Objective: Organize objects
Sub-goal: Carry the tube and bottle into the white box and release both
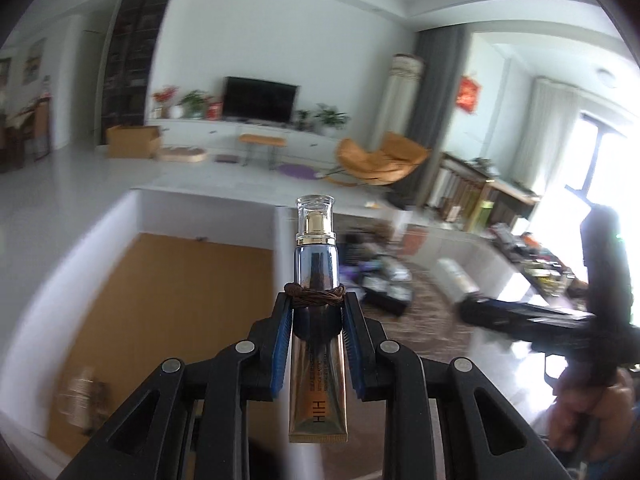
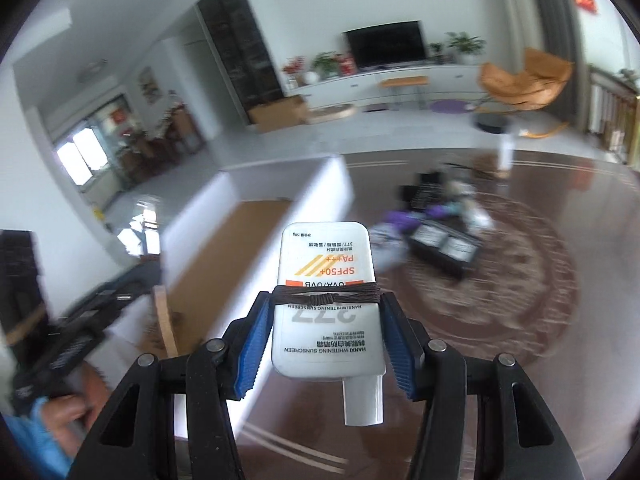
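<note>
Left tongs: we have them clamped on a gold cosmetic tube, cap pointing away, raised above the white box, likely so it travels level.
Right tongs: closed around a white sunscreen bottle, nozzle toward us, lifted off the desk.
Box: cork-lined and open beneath, probably our drop spot.
Clutter: blurred, unsorted.
</note>
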Tool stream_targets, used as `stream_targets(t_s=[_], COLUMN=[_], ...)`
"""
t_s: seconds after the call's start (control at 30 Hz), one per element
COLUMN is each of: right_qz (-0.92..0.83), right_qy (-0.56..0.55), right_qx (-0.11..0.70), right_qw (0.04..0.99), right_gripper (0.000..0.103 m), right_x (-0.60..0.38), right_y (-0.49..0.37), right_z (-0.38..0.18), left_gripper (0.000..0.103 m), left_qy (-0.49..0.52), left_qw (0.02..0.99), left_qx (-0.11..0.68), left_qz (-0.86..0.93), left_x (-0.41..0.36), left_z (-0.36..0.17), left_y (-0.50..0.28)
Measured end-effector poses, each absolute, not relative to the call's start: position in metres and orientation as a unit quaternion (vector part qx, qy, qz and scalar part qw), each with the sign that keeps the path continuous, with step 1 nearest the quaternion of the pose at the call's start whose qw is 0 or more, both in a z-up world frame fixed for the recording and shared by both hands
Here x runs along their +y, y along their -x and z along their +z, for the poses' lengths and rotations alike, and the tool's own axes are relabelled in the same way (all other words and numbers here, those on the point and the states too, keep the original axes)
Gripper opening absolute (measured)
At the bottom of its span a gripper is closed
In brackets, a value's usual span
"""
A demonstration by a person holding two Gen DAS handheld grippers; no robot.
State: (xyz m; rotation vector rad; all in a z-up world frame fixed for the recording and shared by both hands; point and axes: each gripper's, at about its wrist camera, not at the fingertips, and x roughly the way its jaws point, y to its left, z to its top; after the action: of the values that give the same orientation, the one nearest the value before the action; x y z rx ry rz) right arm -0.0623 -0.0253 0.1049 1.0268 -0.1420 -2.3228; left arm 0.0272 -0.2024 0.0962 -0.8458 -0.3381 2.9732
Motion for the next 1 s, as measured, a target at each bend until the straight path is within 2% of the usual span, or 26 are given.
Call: stream_targets(t_s=[0.2,0.43,0.47,0.5,0.53,0.57,0.6,0.83,1.0], right_qz=[-0.834,-0.828,-0.829,-0.826,-0.824,-0.825,-0.829,-0.891,-0.916], right_qy=[-0.405,-0.433,-0.436,-0.442,-0.445,-0.442,-0.435,-0.354,-0.363], right_qx=[-0.044,0.039,0.051,0.057,0.057,0.056,0.055,0.034,0.000], right_qw=[0.373,0.354,0.347,0.344,0.346,0.348,0.348,0.284,0.172], right_gripper=[0.054,0.056,0.063,0.069,0.075,0.076,0.076,0.097,0.098], right_x=[-0.115,-0.199,-0.206,-0.210,-0.209,-0.207,-0.201,-0.119,-0.030], right_y=[0.065,0.068,0.067,0.066,0.064,0.062,0.059,0.055,0.070], right_z=[0.107,0.062,0.055,0.047,0.043,0.042,0.042,0.058,0.023], left_gripper=[0.025,0.027,0.030,0.047,0.059,0.079,0.084,0.084,0.084], left_qy=[0.318,0.413,0.434,0.454,0.466,0.477,0.480,0.425,0.393], left_qw=[-0.064,-0.112,-0.124,-0.136,-0.145,-0.157,-0.167,-0.169,-0.096], left_qx=[-0.105,-0.097,-0.098,-0.101,-0.103,-0.105,-0.106,-0.113,-0.112], left_qz=[0.940,0.899,0.887,0.875,0.867,0.858,0.855,0.882,0.908], left_x=[-0.273,-0.309,-0.314,-0.320,-0.323,-0.326,-0.327,-0.298,-0.232], left_z=[0.070,0.023,0.015,0.007,0.003,-0.002,-0.004,0.007,0.029], left_y=[-0.016,0.005,0.009,0.014,0.015,0.017,0.015,-0.002,0.006])
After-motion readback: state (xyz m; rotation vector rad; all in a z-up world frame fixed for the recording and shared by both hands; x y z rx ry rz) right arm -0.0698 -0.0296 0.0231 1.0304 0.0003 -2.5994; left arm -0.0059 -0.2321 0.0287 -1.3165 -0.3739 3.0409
